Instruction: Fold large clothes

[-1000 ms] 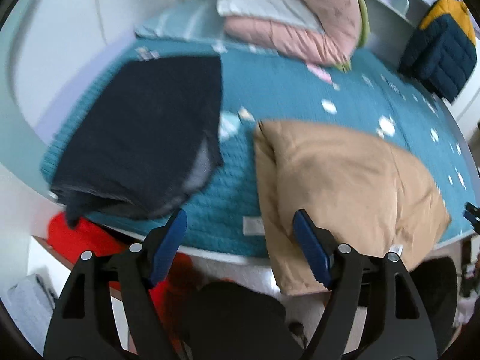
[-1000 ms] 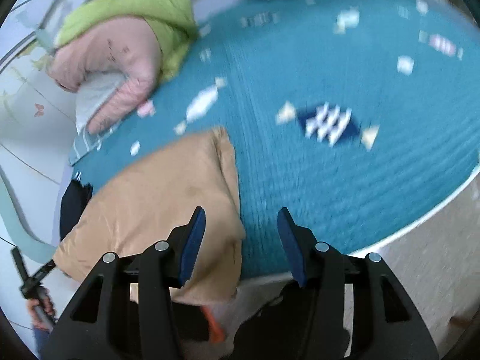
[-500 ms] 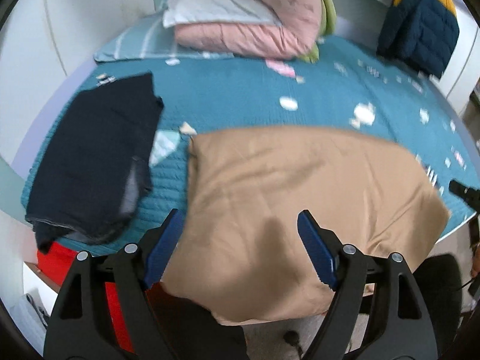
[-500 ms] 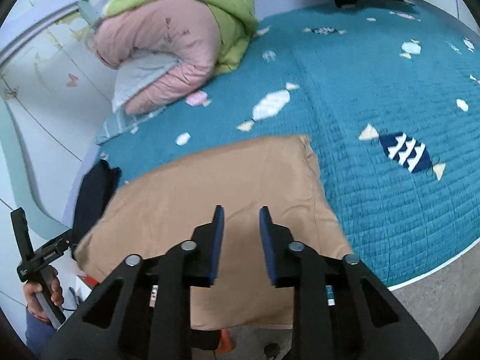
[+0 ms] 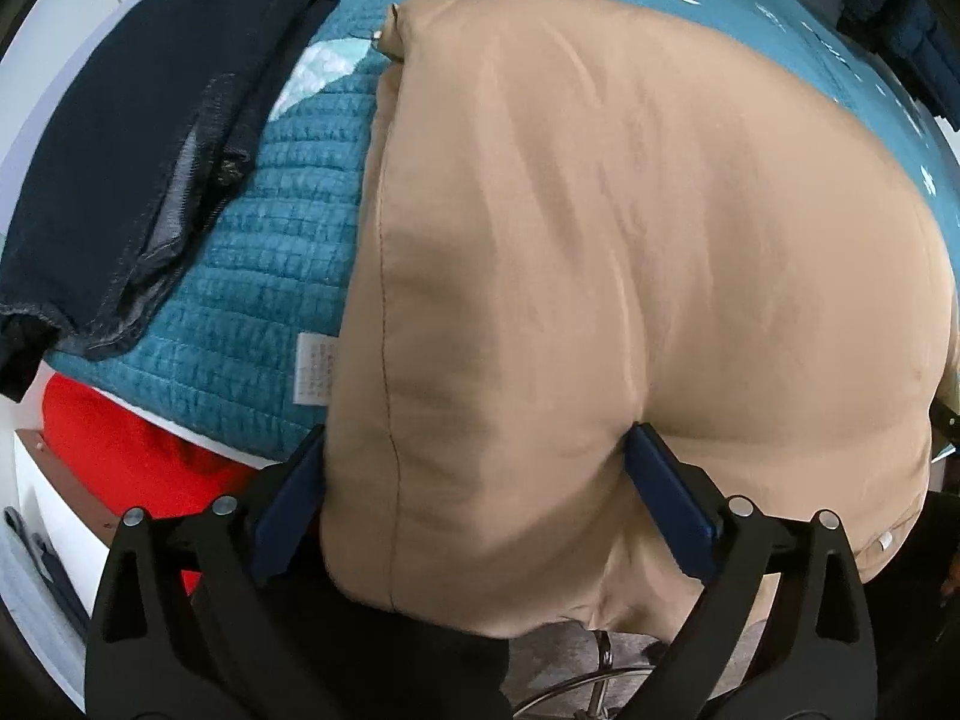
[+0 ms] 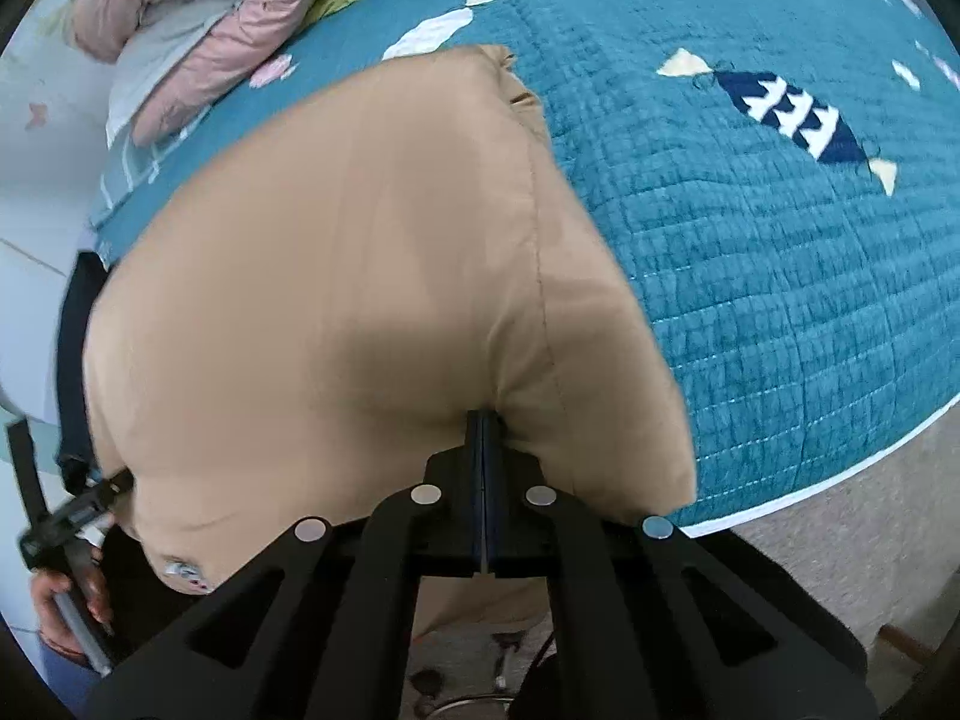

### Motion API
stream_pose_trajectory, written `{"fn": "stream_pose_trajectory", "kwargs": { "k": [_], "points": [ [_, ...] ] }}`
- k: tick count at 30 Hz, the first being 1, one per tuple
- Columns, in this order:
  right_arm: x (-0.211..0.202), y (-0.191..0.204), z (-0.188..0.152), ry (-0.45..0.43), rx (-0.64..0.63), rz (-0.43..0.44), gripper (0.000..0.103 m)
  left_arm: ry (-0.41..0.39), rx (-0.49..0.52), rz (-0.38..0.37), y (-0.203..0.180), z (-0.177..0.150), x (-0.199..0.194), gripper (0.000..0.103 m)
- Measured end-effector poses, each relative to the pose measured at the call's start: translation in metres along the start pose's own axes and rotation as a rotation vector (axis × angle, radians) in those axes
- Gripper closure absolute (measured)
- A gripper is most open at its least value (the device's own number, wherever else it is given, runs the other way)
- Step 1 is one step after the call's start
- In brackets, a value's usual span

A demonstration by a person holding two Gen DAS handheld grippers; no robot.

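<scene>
Right tongs pinching tan garment, tips buried in fabric

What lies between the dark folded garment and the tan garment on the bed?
In the left wrist view, only a strip of teal quilt, with its white label, separates the dark folded garment from the tan garment.

Tan garment: smooth, faintly sheened padded cloth with stitched seams; teal bedspread: matt quilted ribbed cloth; dark folded garment: matt denim-like weave; gripper fingers: matt blue plastic.
</scene>
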State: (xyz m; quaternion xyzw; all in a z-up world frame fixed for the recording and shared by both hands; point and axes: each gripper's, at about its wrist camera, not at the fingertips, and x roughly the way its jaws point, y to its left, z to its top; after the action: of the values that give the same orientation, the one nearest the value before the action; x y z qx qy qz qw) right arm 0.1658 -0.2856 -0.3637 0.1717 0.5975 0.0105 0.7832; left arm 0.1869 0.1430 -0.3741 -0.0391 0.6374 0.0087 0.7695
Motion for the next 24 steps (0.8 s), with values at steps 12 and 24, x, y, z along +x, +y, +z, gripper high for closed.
{"fn": "stream_pose_trajectory", "kwargs": {
  "k": [12, 24],
  "points": [
    [-0.049, 0.064, 0.017, -0.126, -0.079, 0.147, 0.097, -0.103, -0.134, -0.150, 0.050, 0.000, -0.046, 0.005],
    [0.046, 0.200, 0.068, 0.043, -0.215, 0.148, 0.097, 0.021, -0.232, -0.284, 0.065, -0.022, -0.023, 0.005]
  ]
}}
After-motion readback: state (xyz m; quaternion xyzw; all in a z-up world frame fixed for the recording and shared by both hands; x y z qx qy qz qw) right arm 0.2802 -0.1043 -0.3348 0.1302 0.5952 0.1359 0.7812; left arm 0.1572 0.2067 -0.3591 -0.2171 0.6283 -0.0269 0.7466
